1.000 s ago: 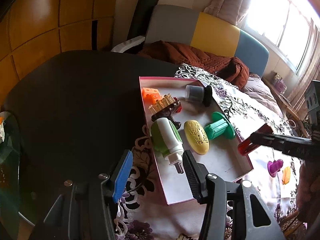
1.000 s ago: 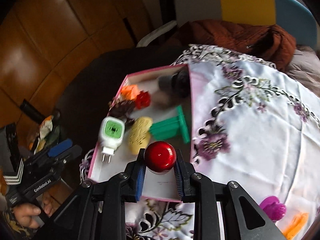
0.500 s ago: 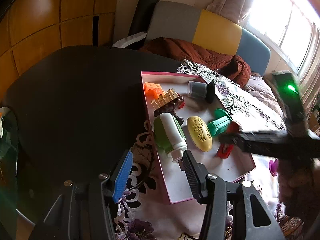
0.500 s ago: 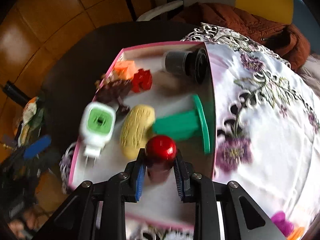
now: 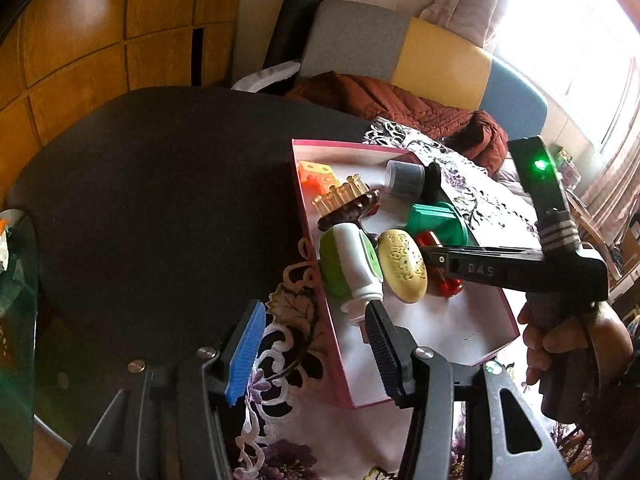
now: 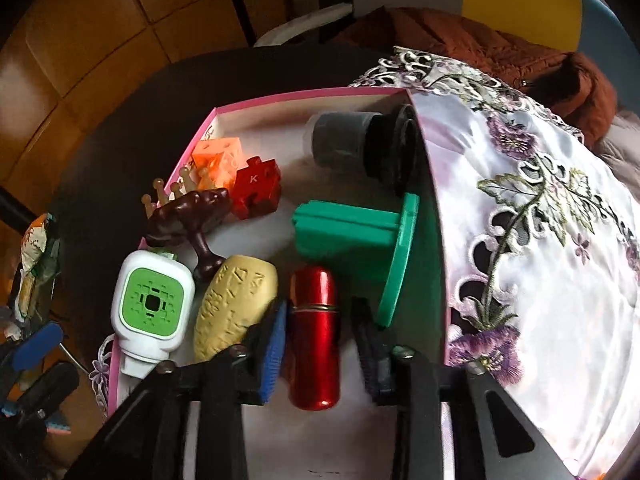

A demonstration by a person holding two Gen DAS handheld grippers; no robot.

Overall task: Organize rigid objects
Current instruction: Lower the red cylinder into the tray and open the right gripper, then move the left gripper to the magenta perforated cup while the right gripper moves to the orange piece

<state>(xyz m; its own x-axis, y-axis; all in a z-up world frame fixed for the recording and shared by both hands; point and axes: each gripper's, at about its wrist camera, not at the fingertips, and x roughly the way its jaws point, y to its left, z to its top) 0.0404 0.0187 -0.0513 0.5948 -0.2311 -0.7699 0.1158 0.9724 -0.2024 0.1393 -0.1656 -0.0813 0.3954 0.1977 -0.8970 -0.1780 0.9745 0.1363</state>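
Observation:
A pink-rimmed white box holds an orange cube, a red puzzle block, a brown comb, a green-and-white plug-in device, a yellow oval, a green spool and a grey-black cylinder. A red metal tube lies on the box floor beside the yellow oval. My right gripper straddles the tube; its jaws are opening and a gap shows on each side. My left gripper stands open and empty over the box's near left edge.
The box sits on a flowered white tablecloth over a dark round table. A sofa with a brown blanket stands behind. A hand grips the right gripper's handle. Clutter lies at the table's left.
My right gripper came down into the box with the red tube, laid it beside the yellow oval, and its jaws parted off it. The left gripper stayed put.

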